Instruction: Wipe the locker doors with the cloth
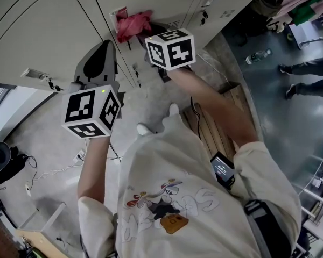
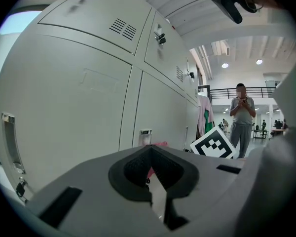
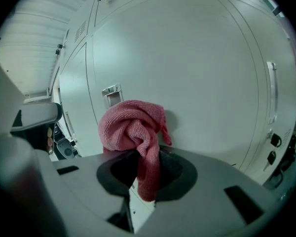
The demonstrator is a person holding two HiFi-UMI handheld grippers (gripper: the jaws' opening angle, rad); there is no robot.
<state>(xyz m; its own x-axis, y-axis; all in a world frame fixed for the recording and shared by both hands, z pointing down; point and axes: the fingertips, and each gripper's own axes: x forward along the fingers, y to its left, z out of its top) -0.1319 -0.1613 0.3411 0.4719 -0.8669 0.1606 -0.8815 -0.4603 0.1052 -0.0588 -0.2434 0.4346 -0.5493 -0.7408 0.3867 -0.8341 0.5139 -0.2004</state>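
Note:
A crumpled pink cloth (image 3: 133, 130) is bunched between the jaws of my right gripper (image 3: 140, 174), which is shut on it. The cloth's front rests against a pale grey locker door (image 3: 202, 83), just right of a recessed handle (image 3: 111, 94). In the head view the cloth (image 1: 132, 24) sits on the locker door (image 1: 54, 20) beyond the right marker cube (image 1: 170, 48). My left gripper (image 1: 104, 50) hovers lower left of it, close to the same locker row, jaws shut with nothing in them. From the left gripper (image 2: 150, 181) the locker fronts (image 2: 79, 98) fill the left side.
A slatted wooden bench (image 1: 215, 122) stands behind the person's right arm. A water bottle (image 1: 257, 55) lies on the dark floor, near other people's legs (image 1: 307, 74). Cables (image 1: 54, 168) trail over the floor at left. A person (image 2: 241, 117) stands along the locker row.

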